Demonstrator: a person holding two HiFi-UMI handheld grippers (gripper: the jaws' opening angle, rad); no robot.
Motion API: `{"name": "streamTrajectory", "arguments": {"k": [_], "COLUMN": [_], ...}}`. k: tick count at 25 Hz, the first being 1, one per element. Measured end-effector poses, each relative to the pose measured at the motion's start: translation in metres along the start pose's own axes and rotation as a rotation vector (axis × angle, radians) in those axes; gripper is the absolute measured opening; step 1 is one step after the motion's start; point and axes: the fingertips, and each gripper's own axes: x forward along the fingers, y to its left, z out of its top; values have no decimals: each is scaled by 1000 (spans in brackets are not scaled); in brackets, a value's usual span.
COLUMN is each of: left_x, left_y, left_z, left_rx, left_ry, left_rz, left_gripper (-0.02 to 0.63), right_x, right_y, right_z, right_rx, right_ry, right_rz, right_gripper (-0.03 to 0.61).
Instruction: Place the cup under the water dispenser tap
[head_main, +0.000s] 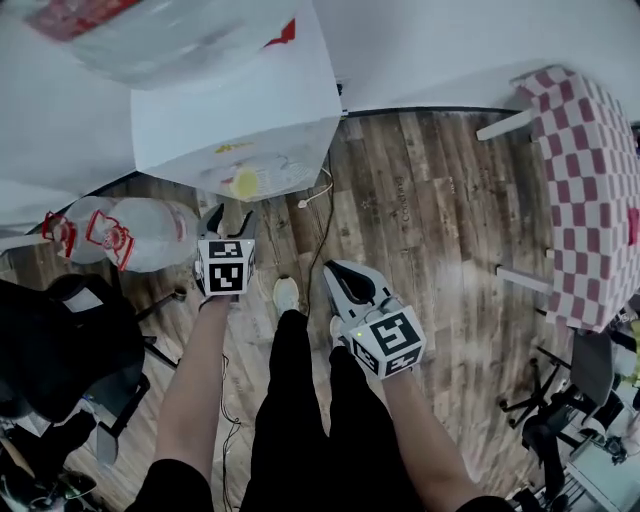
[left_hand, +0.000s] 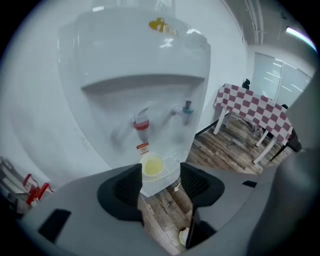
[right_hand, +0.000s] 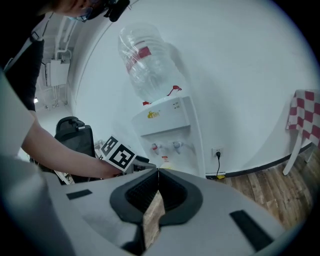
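12 o'clock: water dispenser (head_main: 235, 110) blocks, cup (head_main: 245, 183) fills its tray | 10 o'clock: lying water bottles (head_main: 125, 235) | 8 o'clock: black chair (head_main: 60, 350) | 2 o'clock: checkered table (head_main: 590, 180) | 1 o'clock: wood floor (head_main: 420, 220) open, only a cable (head_main: 304, 203)

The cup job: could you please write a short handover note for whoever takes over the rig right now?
Left tool: open, empty, clear of the cup.
Right tool: shut, empty.
The cup stands on the drip tray of the water dispenser, apparently below the red tap.
Done: cup placed and let go.
Left: only confirm that it sits squarely under the tap.
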Motion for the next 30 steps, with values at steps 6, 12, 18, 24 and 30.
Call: {"name": "streamTrajectory", "arguments": {"k": [6, 12, 18, 24, 30], "left_x": [-72, -150, -240, -318, -359], "left_y": [-32, -74, -121, -154, -166], "left_z": [13, 27, 27, -9, -35], "left_rx": [-33, -63, -140, -170, -222], "left_ry": [-54, -132, -188, -196, -240], "left_rz": [-13, 1, 6, 7, -40], "left_gripper": [145, 32, 15, 14, 14], "right_x": [-55, -114, -175, -220, -238], "right_y": [6, 15, 23, 42, 71], "right_z": [21, 31, 24, 30, 31], "right_rx": [5, -33, -51, -65, -105], "right_ry": [-40, -51, -65, -119, -138], "right_rz": [1, 29, 55, 107, 175], "right_gripper": [21, 21, 21, 21, 21]}}
